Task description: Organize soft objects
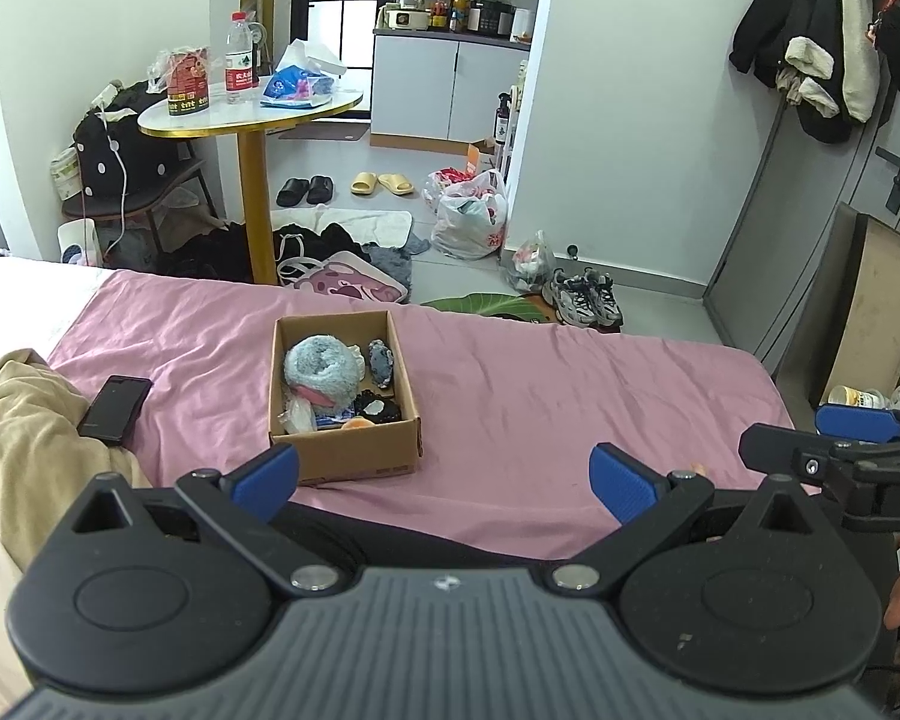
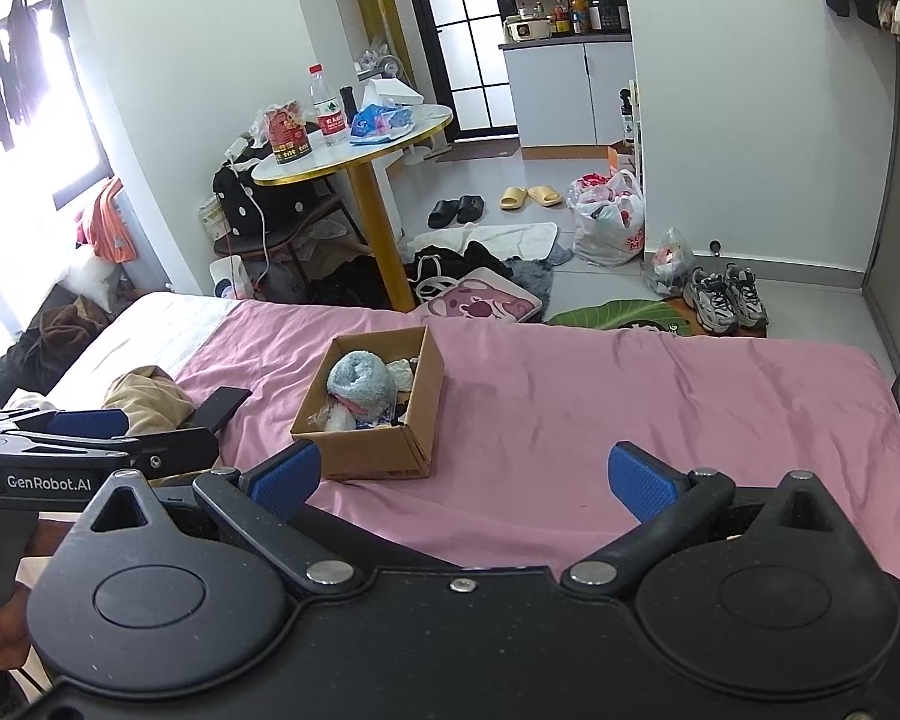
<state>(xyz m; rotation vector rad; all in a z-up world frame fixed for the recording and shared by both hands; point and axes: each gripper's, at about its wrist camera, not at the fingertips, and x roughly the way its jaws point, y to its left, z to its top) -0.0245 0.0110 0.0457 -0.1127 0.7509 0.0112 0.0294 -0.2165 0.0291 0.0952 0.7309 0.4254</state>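
A pink bed sheet fills my view; the cardboard box of soft objects, a fluffy blue bundle inside, sits at 11 o'clock. Left gripper and right gripper hover with fingers spread wide, empty. Only the right view shows the bright window; only the left shows the grey door.
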